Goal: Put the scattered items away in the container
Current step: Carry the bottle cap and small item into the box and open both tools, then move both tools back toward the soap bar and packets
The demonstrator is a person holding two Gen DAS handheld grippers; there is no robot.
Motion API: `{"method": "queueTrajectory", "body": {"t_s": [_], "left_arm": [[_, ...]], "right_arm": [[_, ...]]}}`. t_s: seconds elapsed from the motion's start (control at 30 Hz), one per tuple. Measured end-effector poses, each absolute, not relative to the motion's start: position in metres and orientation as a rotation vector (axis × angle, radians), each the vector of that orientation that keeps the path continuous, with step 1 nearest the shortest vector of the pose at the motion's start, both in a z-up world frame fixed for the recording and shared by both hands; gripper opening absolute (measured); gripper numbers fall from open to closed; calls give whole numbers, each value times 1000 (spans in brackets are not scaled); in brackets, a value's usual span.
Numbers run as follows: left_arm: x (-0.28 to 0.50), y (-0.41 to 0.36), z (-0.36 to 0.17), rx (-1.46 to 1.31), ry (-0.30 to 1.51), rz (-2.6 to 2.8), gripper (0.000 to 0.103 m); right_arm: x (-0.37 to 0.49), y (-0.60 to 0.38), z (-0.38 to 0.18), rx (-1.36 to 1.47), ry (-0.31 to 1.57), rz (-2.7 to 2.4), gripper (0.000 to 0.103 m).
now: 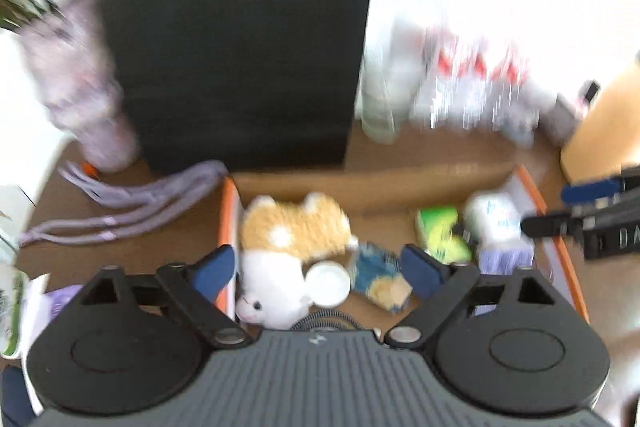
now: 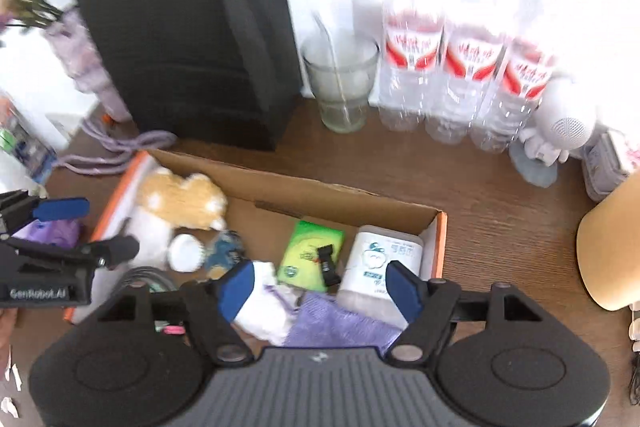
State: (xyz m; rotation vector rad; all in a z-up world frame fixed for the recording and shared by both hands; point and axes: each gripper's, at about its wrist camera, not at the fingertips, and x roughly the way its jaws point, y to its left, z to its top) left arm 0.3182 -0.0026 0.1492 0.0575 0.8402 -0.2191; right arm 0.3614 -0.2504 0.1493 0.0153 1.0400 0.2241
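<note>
Both hand-held grippers hang over the cardboard box (image 2: 304, 195) on the bench (image 2: 500, 211), and the step in hand looks like a drop-off into it. The left hand-held gripper (image 1: 318, 267) is spread wide with nothing between its pads; below it in the box lie a plush toy (image 1: 294, 227), a white cap (image 1: 326, 283) and a small blue toy (image 1: 378, 277). The right hand-held gripper (image 2: 324, 287) is also released; a white sock (image 2: 262, 303) and a purple cloth (image 2: 344, 327) lie loose beneath it, touching neither pad as far as can be seen. A green packet (image 2: 310, 253) and a wipes pack (image 2: 380, 259) are already inside. A purple cord (image 1: 128, 203) lies on the bench left of the box, so the next move probably calls for lifting clear and reaching out for it.
</note>
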Motion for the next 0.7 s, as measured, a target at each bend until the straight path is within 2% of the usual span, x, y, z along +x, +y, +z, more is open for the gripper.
{"method": "queueTrajectory", "body": {"t_s": [0.03,0.07,0.17,0.23,0.3,0.53,0.7], "left_arm": [[300,1,154,37,748,-205,103],[279,8,157,16,636,-189,103],[224,17,149,3,368,-148,103],[201,18,139,12,281,-134,103],[187,14,133,34,242,-144,103],[148,20,138,107,200,-122,103],[101,29,90,17,290,-218,103]], "right_arm": [[347,-249,154,14,988,235,74],[330,-247,158,8,923,233,80],[269,-234,157,-67,629,169,86],[229,-226,145,-114,407,147,89],[206,-220,132,-134,295,145,90],[171,-218,120,-131,277,140,90],[97,-244,93,28,234,136,90]]}}
